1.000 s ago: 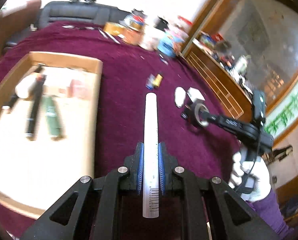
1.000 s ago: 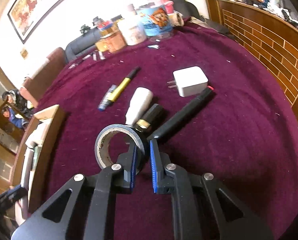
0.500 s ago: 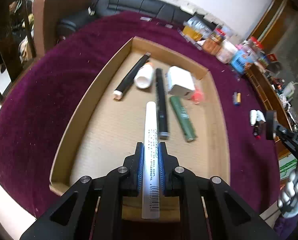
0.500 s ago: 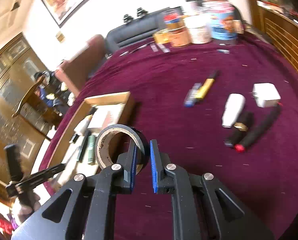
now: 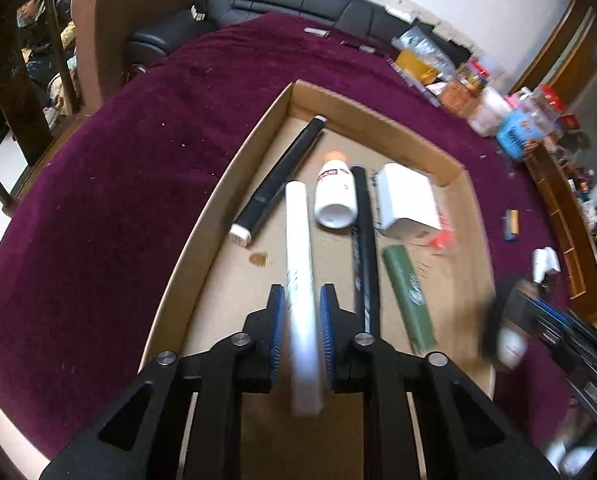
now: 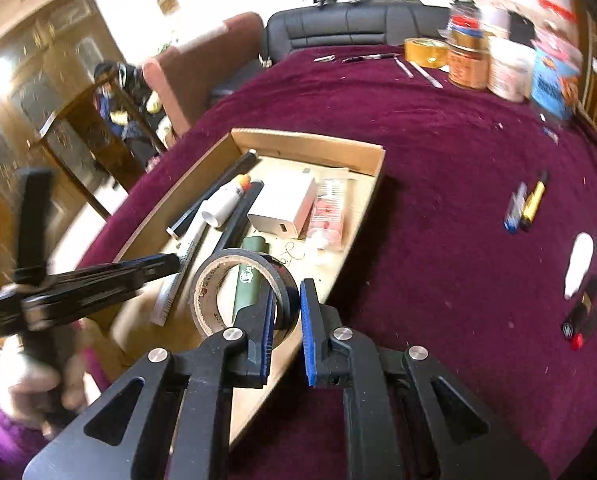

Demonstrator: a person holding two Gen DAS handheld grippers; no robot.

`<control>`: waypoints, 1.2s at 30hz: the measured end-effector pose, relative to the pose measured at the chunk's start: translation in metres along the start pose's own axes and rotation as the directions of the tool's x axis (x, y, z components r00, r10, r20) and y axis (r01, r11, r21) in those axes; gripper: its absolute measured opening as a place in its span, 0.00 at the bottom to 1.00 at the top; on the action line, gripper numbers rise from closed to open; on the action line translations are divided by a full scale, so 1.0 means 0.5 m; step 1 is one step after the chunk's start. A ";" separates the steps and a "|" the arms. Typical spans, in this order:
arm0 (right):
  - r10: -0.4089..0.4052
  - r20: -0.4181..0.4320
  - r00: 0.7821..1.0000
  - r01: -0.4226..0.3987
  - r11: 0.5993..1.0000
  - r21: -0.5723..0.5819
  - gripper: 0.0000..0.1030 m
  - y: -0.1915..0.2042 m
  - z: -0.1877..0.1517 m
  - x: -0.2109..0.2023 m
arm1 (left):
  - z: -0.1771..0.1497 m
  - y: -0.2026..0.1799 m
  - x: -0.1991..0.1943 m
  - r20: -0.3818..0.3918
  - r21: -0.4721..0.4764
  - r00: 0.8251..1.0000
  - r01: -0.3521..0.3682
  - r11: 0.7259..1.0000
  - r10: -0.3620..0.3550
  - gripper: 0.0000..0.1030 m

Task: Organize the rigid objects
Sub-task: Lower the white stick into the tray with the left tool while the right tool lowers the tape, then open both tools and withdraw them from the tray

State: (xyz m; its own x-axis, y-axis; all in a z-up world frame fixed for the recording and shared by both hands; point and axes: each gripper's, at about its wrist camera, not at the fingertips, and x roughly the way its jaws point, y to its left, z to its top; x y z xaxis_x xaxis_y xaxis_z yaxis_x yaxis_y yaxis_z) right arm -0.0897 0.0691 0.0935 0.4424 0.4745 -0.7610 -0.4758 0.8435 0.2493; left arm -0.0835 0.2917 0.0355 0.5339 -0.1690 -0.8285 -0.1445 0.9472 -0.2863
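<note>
Over the cardboard tray (image 5: 382, 124) on the purple tablecloth (image 5: 118, 200), the left gripper (image 5: 301, 332) points down with a long white tube (image 5: 300, 264) running between its blue pads. Its jaws have just been opening, and a thin gap shows on each side of the tube, so the pads no longer press on it; the tube's near end is blurred.

Inside the tray, a black stick with white caps (image 5: 278, 182) lies toward 11 o'clock from the tube's far tip. A white bottle with an orange cap (image 5: 335, 192) lies just right of the tube, and a long black pen (image 5: 364, 248) lies just right of the bottle. A white charger block (image 5: 408, 200) sits at 2 o'clock from the pen's middle, and a green tube (image 5: 408, 300) lies at 4 o'clock from it.

From the right wrist view, the right gripper (image 6: 287, 330) is clamped on the wall of a black tape roll (image 6: 234, 292), holding it upright over the near end of the tray (image 6: 310, 148). A packet with red print (image 6: 330, 212) lies beside the charger block.

Out on the cloth at 3 o'clock from the tray lie a yellow pen (image 6: 534, 200) and a blue one (image 6: 514, 208), touching side by side. Jars and tins (image 6: 510, 68) stand at the table's far edge, at 1 o'clock.
</note>
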 end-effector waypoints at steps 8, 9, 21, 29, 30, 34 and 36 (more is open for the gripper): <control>-0.269 -0.107 0.957 0.247 0.951 -0.186 0.10 0.037 0.050 0.121 | -0.067 0.039 -0.097 0.121 -0.073 0.986 0.127 0.989 -0.117 0.39; -0.269 -0.119 0.956 0.244 0.951 -0.192 0.10 0.038 0.052 0.130 | -0.070 0.038 -0.095 0.121 -0.087 0.983 0.146 0.985 -0.135 0.39; -0.087 0.064 0.994 0.086 0.996 0.023 0.39 -0.021 0.049 -0.003 | -0.089 0.000 -0.092 0.095 -0.061 0.987 0.139 0.989 -0.132 0.58; -0.386 0.355 0.851 0.334 0.921 0.201 0.83 -0.137 -0.063 -0.174 | -0.117 -0.102 -0.129 0.241 0.117 0.967 -0.116 0.986 0.085 0.58; -0.405 0.329 0.853 0.343 0.911 0.230 0.83 -0.162 -0.066 -0.175 | -0.118 -0.112 -0.129 0.245 0.133 0.965 -0.127 0.983 0.091 0.59; -0.431 0.260 0.864 0.312 0.864 0.396 0.83 -0.283 -0.112 -0.205 | -0.131 -0.160 -0.129 0.230 0.180 0.971 -0.111 0.977 0.068 0.61; -0.461 0.241 0.854 0.324 0.834 0.446 0.83 -0.324 -0.142 -0.229 | -0.139 -0.183 -0.126 0.220 0.198 0.973 -0.115 0.973 0.070 0.61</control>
State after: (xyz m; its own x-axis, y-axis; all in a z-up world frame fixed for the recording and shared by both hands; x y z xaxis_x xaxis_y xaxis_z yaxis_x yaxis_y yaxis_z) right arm -0.1169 -0.1397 0.0977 0.7802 0.0770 -0.6207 0.0859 0.9698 0.2284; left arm -0.1615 0.1965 0.0805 0.6926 -0.0377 -0.7203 -0.0368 0.9955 -0.0876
